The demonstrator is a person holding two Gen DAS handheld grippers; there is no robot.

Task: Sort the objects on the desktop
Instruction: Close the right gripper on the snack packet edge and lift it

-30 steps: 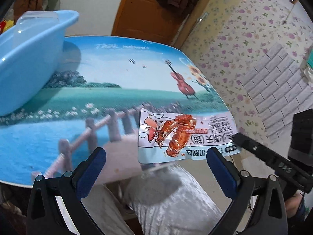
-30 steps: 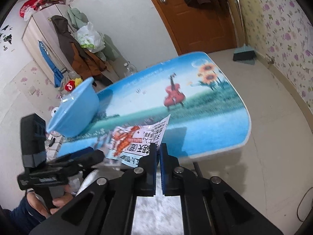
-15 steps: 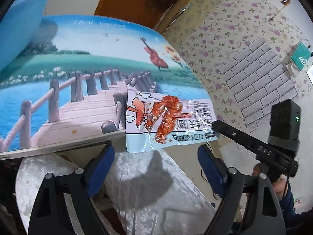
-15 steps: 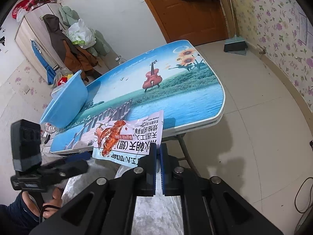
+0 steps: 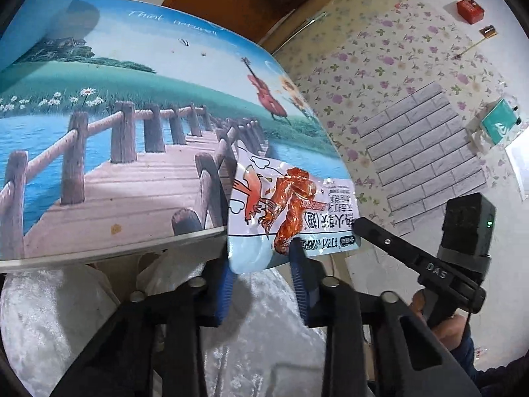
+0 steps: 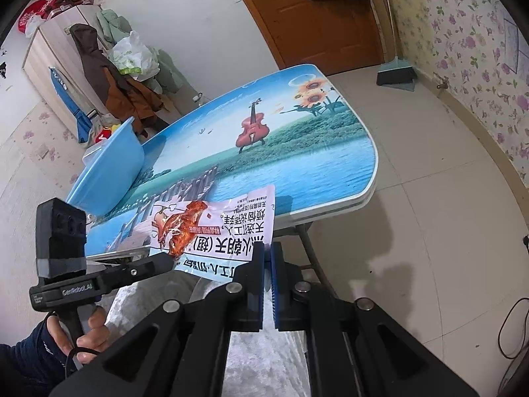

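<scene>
A white snack packet (image 5: 291,198) printed with red chicken feet hangs over the near edge of the picture-printed table (image 5: 99,182). In the right wrist view my right gripper (image 6: 267,248) is shut on the near right corner of the snack packet (image 6: 211,228). The left wrist view shows my right gripper (image 5: 358,223) at the packet's right edge. My left gripper (image 5: 261,264) is closing, with the packet's lower left edge between its blue pads (image 5: 224,284); I see no pad pressing on it. From the right wrist view my left gripper (image 6: 165,261) meets that edge.
A blue plastic basin (image 6: 109,178) stands on the far left end of the table (image 6: 314,172). Pale grey fabric on the person's lap (image 5: 264,330) lies just below the table edge. A brown door (image 6: 314,16) and a broom (image 6: 395,72) are beyond the table.
My left gripper's jaws have narrowed from wide apart, and it has sunk and tilted toward the packet's lower edge. The right gripper stays shut on the packet.
</scene>
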